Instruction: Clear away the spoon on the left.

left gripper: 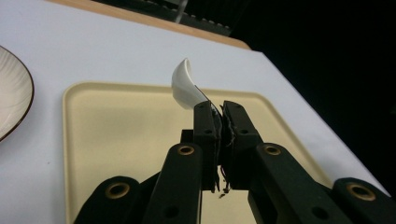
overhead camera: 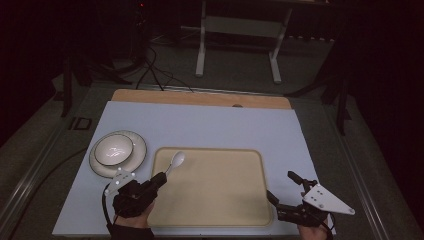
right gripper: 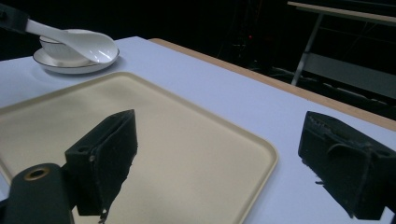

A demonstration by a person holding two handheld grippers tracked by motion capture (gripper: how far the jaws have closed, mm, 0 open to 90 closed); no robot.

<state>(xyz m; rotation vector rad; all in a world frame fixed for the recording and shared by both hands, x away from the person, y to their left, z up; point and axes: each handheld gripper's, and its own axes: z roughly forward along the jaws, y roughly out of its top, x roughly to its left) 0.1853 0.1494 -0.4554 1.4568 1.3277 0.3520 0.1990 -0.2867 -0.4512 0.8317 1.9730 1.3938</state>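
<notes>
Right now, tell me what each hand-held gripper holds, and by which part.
The left hand-held gripper clamps the white spoon by its handle end. The right hand-held gripper holds nothing; its jaws stand open.

In the left gripper view the handle of the white spoon (left gripper: 187,87) disappears between the closed jaws, so its end cannot be seen, and the plate (left gripper: 13,95) is cut off by the frame's left edge. In the right gripper view the spoon's handle runs out at the upper left corner, and the cream tray (right gripper: 243,140) is cut by the left and bottom edges. In the high view both forearms are cut off at the bottom edge.
</notes>
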